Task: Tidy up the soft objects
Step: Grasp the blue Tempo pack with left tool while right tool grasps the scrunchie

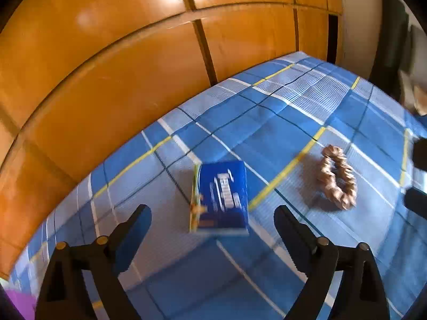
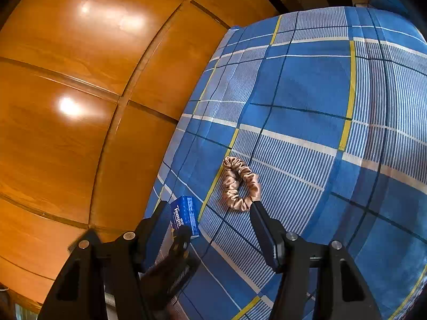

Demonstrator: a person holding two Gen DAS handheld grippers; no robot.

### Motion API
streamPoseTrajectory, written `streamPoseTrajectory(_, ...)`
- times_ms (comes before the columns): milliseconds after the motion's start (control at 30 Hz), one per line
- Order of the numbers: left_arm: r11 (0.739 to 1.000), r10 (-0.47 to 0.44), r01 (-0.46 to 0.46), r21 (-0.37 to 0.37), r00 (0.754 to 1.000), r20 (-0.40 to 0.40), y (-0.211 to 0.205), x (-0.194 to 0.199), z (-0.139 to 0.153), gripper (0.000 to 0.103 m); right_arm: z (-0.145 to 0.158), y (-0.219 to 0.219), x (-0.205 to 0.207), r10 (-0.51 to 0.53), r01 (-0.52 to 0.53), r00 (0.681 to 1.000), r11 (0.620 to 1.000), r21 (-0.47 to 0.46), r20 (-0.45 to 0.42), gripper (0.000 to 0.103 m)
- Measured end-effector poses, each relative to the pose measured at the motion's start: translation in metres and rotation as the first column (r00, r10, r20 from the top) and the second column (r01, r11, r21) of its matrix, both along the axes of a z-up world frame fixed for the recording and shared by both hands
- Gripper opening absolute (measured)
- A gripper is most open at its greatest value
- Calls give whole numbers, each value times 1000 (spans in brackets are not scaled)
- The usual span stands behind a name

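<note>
Bed: a bed [image 1: 307,101] with a blue checked sheet with white and yellow lines carries everything. Its far edge runs along a shiny orange wooden wall [image 1: 106,66].

Tissue pack: a blue tissue pack [image 1: 222,198] lies flat on the sheet, close to the bed edge by the wooden wall. It has white letters on top.

Scrunchie: a soft, light brown scrunchie [image 1: 337,177] lies flat on the sheet, near the tissue pack but not touching it. It is farther from the wall edge than the pack is.

Left tongs: the left tongs [image 1: 213,213] stand wide apart. Nothing is gripped in them.

Pack and left tongs: in the left view the tissue pack lies on the sheet between the two finger tips and a little ahead of them. The fingers do not press on it. That picture is blurry.

Scrunchie and left tongs: the scrunchie lies outside the tongs, off to the right of the right finger.

Right tongs: the right tongs [image 2: 210,208] also stand apart, with bare sheet between the fingers. They hold nothing.

Scrunchie and right tongs: in the right view the scrunchie [image 2: 240,184] lies just ahead of the right finger tip. If the tip touches it, I cannot tell.

Pack and right tongs: the tissue pack [image 2: 185,214] shows just by the left finger, partly hidden behind a dark part of the other tongs.
</note>
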State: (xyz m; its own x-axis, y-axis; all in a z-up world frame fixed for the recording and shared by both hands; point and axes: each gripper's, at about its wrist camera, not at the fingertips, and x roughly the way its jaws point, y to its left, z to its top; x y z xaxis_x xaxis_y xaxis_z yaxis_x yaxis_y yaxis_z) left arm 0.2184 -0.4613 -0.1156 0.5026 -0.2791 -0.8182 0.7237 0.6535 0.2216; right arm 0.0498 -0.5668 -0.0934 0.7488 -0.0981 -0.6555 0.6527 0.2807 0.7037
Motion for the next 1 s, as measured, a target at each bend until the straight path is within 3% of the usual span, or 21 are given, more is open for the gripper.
streamPoseTrajectory(133,998,18,-16,57,999,-42,-17,27,-23,95,-3,0,3,4,-4,1000,1000,14,-14,62)
streamPoseTrajectory(167,998,29,-25,63,997,-68,-17,32,-28,90,-4,0,4,8,-8,1000,1000,15,-18,62)
streamPoseTrajectory(200,998,37,-32,48,992,-119,-16,37,-35,83,-4,0,4,11,-10,1000,1000,16,-21,62)
streamPoseTrajectory(233,999,37,-38,-5,984,-172,-12,41,-35,63,-4,1,5,15,-14,1000,1000,16,-26,62)
streamPoseTrajectory(267,998,40,-51,-45,975,-219,-7,43,-33,52,-4,1,6,21,-20,999,1000,12,-31,62)
streamPoseTrajectory(500,995,57,-73,-62,971,-234,42,8,-28,52,-3,5,10,38,-39,996,999,-21,-76,62)
streamPoseTrajectory(633,992,93,-112,-60,963,-252,82,-25,-24,52,-4,12,26,98,-110,978,992,-56,-184,62)
streamPoseTrajectory(700,991,103,-121,-59,962,-253,105,-42,-23,52,-2,16,38,144,-174,955,980,-96,-258,62)
streamPoseTrajectory(800,989,112,-133,-65,960,-257,130,-59,-22,52,4,19,68,222,-341,874,914,-220,-432,63)
streamPoseTrajectory(833,989,114,-135,-66,961,-254,136,-64,-22,52,1,17,81,209,-392,827,880,-268,-522,63)
streamPoseTrajectory(933,986,122,-147,-83,961,-248,151,-79,-21,52,-14,6,103,185,-467,735,836,-289,-653,63)
streamPoseTrajectory(1000,984,123,-149,-99,965,-232,158,-87,-21,52,-28,2,112,221,-500,700,830,-246,-679,63)
